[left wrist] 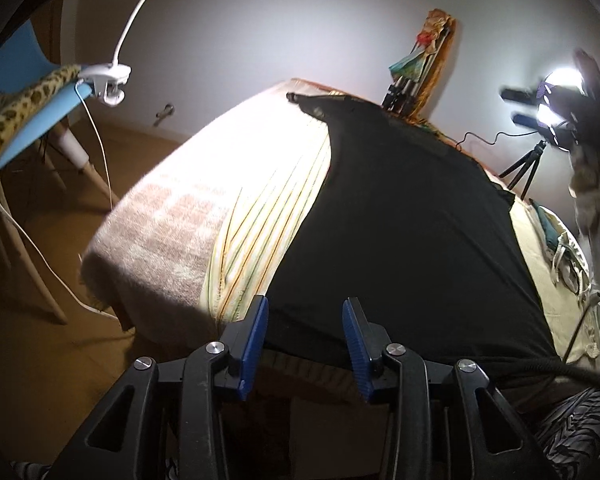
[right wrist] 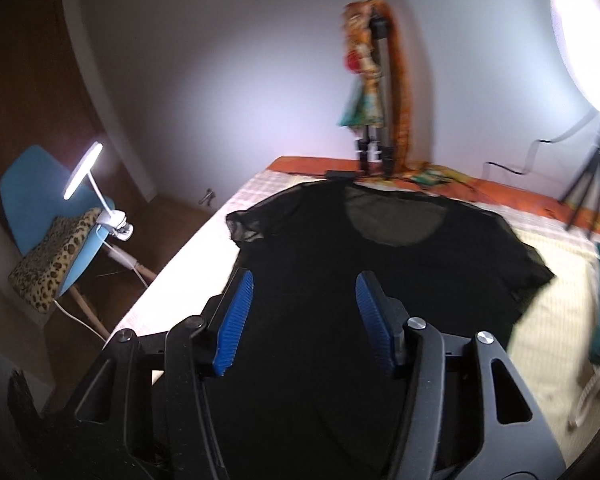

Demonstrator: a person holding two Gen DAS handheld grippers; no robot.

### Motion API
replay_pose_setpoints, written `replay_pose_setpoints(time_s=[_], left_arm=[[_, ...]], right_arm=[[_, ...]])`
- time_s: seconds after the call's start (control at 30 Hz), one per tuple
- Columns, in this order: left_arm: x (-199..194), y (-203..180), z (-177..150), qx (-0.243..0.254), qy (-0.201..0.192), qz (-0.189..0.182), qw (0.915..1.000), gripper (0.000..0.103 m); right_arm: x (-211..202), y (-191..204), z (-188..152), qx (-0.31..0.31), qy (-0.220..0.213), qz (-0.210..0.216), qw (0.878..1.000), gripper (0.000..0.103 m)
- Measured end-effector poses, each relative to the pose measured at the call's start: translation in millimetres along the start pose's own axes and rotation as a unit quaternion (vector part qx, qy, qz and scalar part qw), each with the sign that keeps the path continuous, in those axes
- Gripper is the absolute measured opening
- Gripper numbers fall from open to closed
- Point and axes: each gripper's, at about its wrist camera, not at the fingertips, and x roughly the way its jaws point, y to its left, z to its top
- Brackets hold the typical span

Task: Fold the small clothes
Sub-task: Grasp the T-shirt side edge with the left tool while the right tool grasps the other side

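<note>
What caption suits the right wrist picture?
Right gripper, jaws apart, above a black t-shirt spread flat on the bed.

Both wrist views down onto black shirt (left wrist: 400, 220)

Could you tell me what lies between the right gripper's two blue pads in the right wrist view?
Only the black top, spread flat on the bed. The right gripper hovers open over its middle, pads not pressing the cloth.

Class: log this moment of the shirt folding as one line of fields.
stage: pre-grasp | shirt: flat on bed, unfolded | left gripper: open at hem | right gripper: open over shirt
</note>
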Motion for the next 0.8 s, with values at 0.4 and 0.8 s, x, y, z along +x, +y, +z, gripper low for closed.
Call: replay_pose_setpoints(time_s=[0.4, 0.8], left_arm=[[28, 6, 2, 0.001, 0.016, 0.018, 0.9997, 0.033], [32, 16, 10, -0.030, 0.013, -0.044, 0.9985, 0.000]], right_arm=[[143, 54, 64, -0.032, 0.078, 0.016, 0.996, 0.065], [267, 82, 78, -0.035, 0.145, 0.021, 0.989, 0.074]])
